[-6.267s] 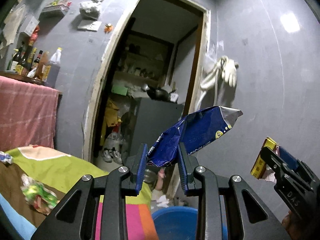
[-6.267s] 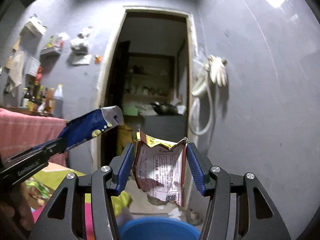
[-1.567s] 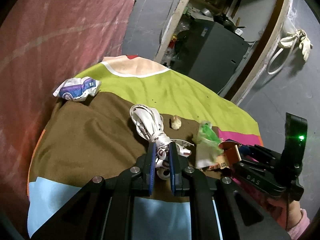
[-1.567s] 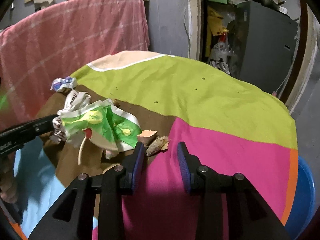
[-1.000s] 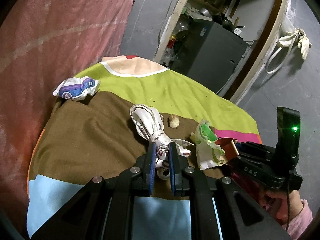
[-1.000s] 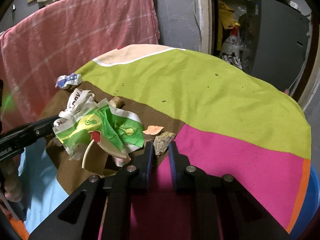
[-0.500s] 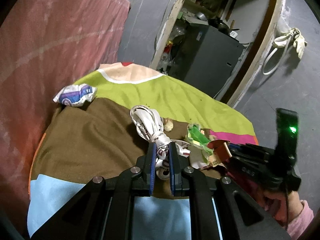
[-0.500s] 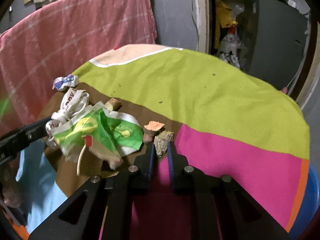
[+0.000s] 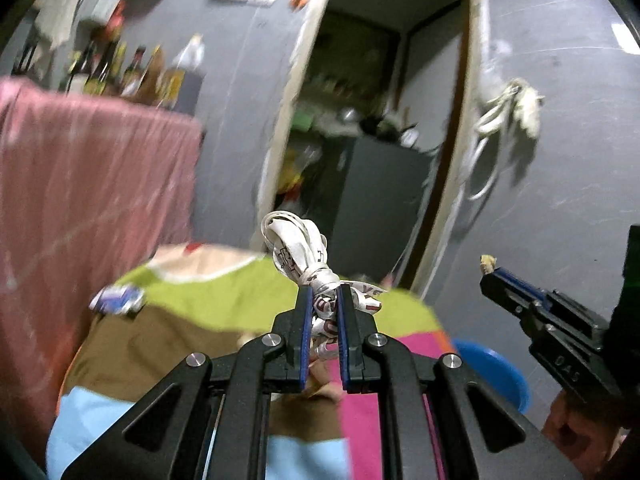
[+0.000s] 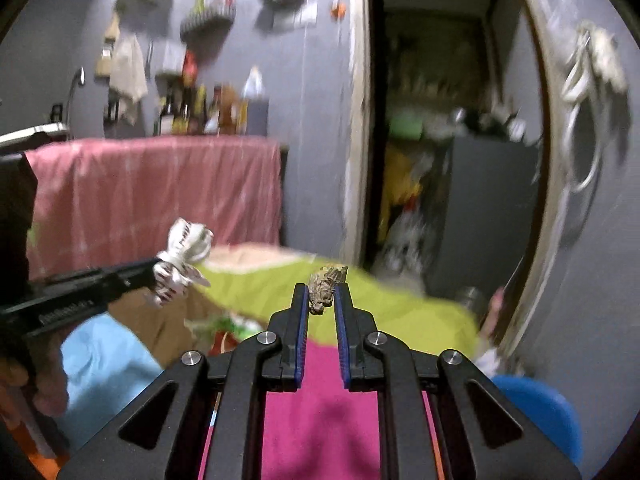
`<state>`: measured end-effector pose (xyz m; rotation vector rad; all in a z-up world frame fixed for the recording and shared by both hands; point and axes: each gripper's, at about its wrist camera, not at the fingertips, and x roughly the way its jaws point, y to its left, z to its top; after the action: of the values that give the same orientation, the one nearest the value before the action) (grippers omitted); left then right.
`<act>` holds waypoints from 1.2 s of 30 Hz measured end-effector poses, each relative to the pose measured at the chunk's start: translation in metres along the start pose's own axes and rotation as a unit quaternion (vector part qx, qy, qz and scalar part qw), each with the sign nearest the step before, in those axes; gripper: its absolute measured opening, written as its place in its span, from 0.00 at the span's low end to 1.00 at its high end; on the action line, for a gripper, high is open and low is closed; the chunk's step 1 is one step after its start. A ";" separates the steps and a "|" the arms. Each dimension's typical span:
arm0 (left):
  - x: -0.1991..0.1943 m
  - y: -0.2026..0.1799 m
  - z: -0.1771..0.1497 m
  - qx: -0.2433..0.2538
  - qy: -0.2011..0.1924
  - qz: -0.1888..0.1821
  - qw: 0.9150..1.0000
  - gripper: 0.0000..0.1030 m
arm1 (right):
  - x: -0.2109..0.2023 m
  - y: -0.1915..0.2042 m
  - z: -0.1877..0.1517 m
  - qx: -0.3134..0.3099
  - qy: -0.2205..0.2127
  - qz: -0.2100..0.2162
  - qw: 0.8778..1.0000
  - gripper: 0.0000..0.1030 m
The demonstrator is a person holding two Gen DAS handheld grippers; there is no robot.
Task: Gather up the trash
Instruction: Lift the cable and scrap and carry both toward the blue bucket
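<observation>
Trash is off the tabletop [image 10: 320, 400] now; your left gripper [image 9: 323, 306] is clamped on the knotted white wrapper [image 9: 304, 256], your right gripper [image 10: 322, 300] pinches a brown scrap [image 10: 326, 280]; the blue bin [image 10: 540, 412] waits lower right.

Two grippers [image 9: 323, 304] [image 10: 321, 300], one blue tub [image 9: 496, 372].

A lived-in home, kitchen corner by the look of it: bottles [image 10: 208, 110] crowd a ledge at 10 o'clock above a hanging pink cloth [image 10: 160, 196]. At 12 o'clock a doorway [image 9: 372, 140] opens onto cluttered shelves, and gloves [image 9: 516, 106] hang on the grey wall at 2 o'clock.
</observation>
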<state>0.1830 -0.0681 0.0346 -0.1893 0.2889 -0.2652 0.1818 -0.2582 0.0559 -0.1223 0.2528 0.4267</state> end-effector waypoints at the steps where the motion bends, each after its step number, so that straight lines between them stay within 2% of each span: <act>1: -0.001 -0.007 0.002 0.004 -0.010 -0.005 1.000 0.09 | -0.010 -0.002 0.005 -0.006 -0.015 -0.010 1.000 0.10; 7: -0.009 -0.065 0.013 0.021 -0.079 -0.048 0.995 0.09 | -0.059 -0.021 0.021 -0.032 -0.081 -0.071 0.994 0.10; 11: -0.009 -0.102 0.014 0.038 -0.114 -0.074 0.990 0.09 | -0.090 -0.037 0.022 -0.056 -0.118 -0.136 0.982 0.10; 16: -0.002 -0.143 0.010 0.041 -0.134 -0.101 0.985 0.09 | -0.110 -0.058 0.017 -0.067 -0.133 -0.188 0.971 0.10; 21: 0.013 -0.175 0.000 0.049 -0.142 -0.111 0.982 0.09 | -0.123 -0.084 0.005 -0.072 -0.130 -0.226 0.963 0.10; 30: 0.048 -0.206 -0.026 0.072 -0.113 -0.111 0.985 0.09 | -0.127 -0.127 -0.030 -0.034 -0.119 -0.259 0.958 0.11; 36: 0.093 -0.213 -0.046 0.070 -0.017 -0.114 0.991 0.09 | -0.107 -0.156 -0.063 0.015 -0.070 -0.254 0.965 0.11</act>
<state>0.2064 -0.3032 0.0149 -0.0867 0.2128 -0.5060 0.1402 -0.4515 0.0341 -0.1227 0.0815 -0.0796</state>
